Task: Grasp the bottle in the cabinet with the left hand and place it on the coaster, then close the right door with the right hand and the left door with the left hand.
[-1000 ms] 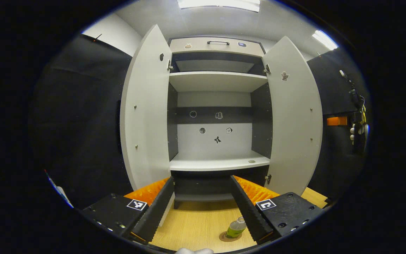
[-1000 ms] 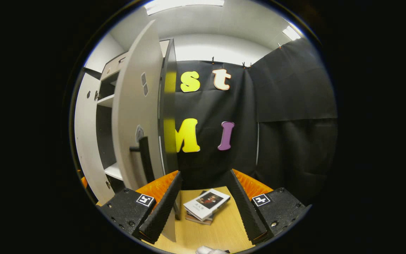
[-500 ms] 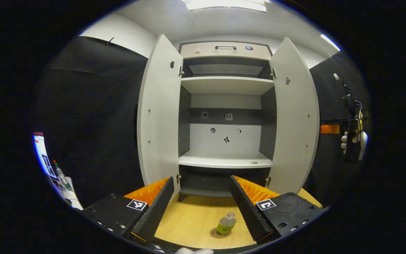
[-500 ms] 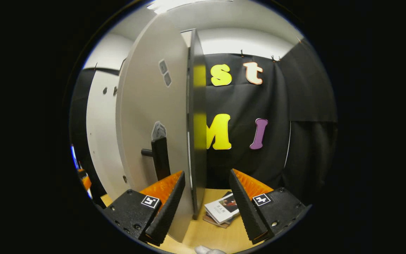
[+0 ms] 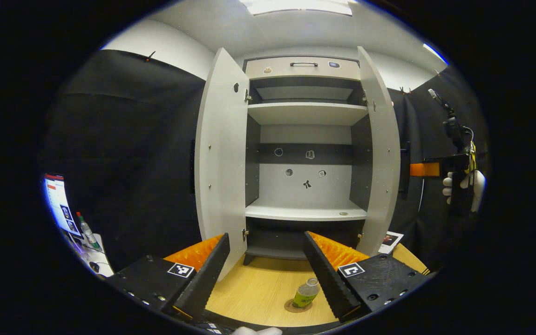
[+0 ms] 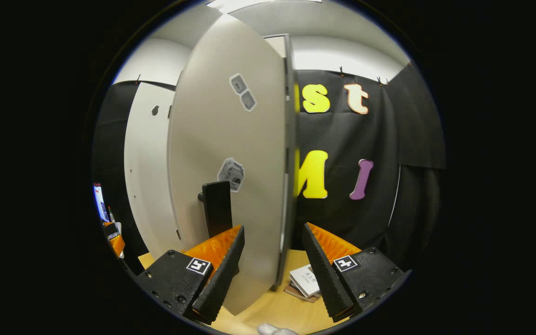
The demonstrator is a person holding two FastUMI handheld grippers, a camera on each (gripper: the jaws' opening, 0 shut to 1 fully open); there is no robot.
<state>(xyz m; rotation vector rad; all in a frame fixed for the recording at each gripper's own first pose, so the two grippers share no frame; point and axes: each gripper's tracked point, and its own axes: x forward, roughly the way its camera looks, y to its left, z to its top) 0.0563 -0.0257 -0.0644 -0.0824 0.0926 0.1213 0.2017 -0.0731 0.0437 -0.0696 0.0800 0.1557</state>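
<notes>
A small green bottle (image 5: 306,293) stands upright on a round coaster (image 5: 297,305) on the wooden table, just inside the right finger of my open left gripper (image 5: 265,239), which holds nothing. Beyond it the cabinet's left door (image 5: 221,153) stands wide open. The right door (image 5: 382,153) is swung partway in, almost edge-on. In the right gripper view, the right door's outer face (image 6: 235,153) with its dark handle (image 6: 216,209) is very close. The door's free edge lies between the fingers of my open right gripper (image 6: 272,230). That gripper (image 5: 435,168) also appears far right in the left gripper view.
The cabinet shelves (image 5: 306,213) hold nothing but a small disc. A few books (image 6: 307,281) lie on the table (image 5: 258,293) right of the cabinet. A gloved hand (image 5: 463,186) holds the right gripper. A screen and small bottle (image 5: 84,228) stand at far left.
The right door has swung further inward, from broad-faced to nearly edge-on in the left gripper view. The right gripper has followed it leftward. The left gripper has drawn back slightly.
</notes>
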